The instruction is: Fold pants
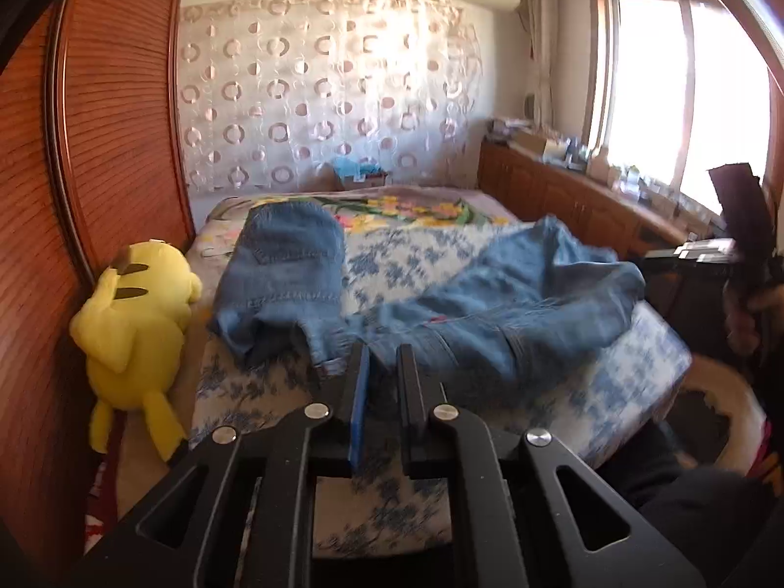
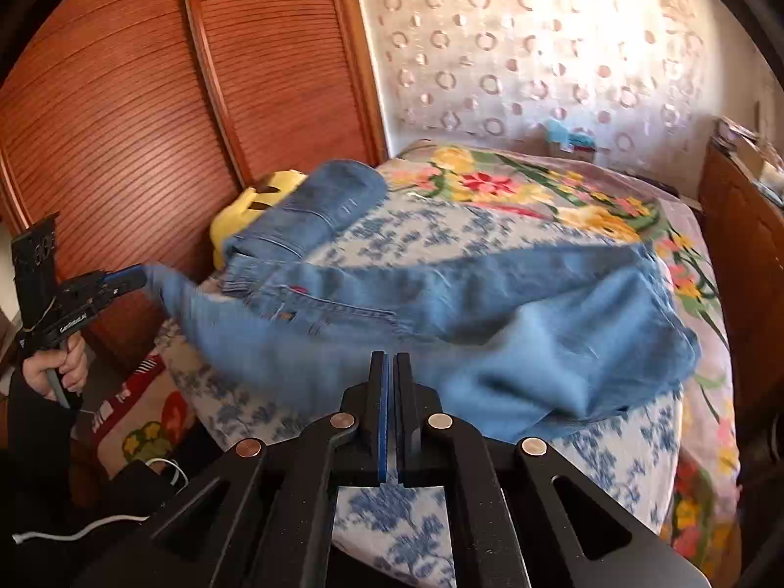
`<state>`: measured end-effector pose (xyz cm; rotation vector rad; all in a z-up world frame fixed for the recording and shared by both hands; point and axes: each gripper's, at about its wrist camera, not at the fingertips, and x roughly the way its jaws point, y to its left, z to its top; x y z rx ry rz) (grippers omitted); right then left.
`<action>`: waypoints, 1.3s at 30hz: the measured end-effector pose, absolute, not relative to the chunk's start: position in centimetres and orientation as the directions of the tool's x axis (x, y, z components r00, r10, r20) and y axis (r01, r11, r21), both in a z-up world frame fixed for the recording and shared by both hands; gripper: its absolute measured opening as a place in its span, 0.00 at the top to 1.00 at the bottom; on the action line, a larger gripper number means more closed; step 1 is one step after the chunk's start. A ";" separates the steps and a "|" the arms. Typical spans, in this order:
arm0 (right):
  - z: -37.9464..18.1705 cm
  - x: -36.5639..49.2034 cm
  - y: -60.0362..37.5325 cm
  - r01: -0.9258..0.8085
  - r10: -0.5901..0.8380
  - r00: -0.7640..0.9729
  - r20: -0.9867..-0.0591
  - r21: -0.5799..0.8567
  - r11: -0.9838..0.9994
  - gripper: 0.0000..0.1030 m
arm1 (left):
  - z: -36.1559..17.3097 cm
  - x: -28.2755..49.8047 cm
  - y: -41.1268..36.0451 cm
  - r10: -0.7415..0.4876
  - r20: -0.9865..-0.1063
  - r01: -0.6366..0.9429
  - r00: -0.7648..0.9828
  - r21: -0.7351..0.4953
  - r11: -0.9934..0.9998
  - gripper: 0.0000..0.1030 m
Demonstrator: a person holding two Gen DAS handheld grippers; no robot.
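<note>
**Inspector:** Location of the pants?

**Assistant:** Found the pants (image 1: 490, 313) lying across the flowered bed cover (image 1: 274, 392), centre of both views. Spread crosswise and rumpled, not flat. Noted one end humped toward the upper left, beside a yellow plush toy (image 1: 137, 313) against the wooden wardrobe (image 1: 112, 122). Noted the other end bunched toward the right edge of the bed.

**Inspector:** State of the tools?

**Assistant:** Checked the left gripper (image 1: 384, 362) first. Seen also at the left edge of the right wrist view, held by a hand (image 2: 59, 367) and clamped on an edge of the denim, pulling it taut from the tip. Checked the right gripper (image 2: 390, 367) next: pads pressed together, lower centre of its own view. Cannot tell whether any cloth is pinched there, with only blurred denim visible just behind the tips.

**Inspector:** Progress?

**Assistant:** Judged early. Found no clean fold, no leg laid upon the other, no squared edges. Noted a back pocket and small label facing up, centre-left of the right wrist view.

**Inspector:** Outstanding?

**Assistant:** Probably nearly everything: smoothing flat, laying leg over leg, then folding down to a compact packet. Recorded as not yet done.
</note>
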<state>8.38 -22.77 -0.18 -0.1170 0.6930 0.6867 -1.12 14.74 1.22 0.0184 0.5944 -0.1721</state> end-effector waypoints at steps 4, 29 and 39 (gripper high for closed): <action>-0.7 8.2 -24.7 -0.596 0.530 0.565 -0.632 0.131 0.792 0.98 | 0.4 -1.4 15.1 -0.147 -0.588 0.153 0.795 -0.039 0.987 0.76; -8.4 13.7 -17.9 -0.568 0.454 0.620 -0.639 0.033 0.823 0.69 | -5.0 6.8 15.9 -0.109 -0.658 0.086 0.745 -0.068 0.994 0.52; -9.8 14.7 -17.0 -0.559 0.430 0.594 -0.680 0.037 0.829 0.66 | -6.4 10.0 17.5 -0.105 -0.674 0.054 0.731 -0.096 0.994 0.52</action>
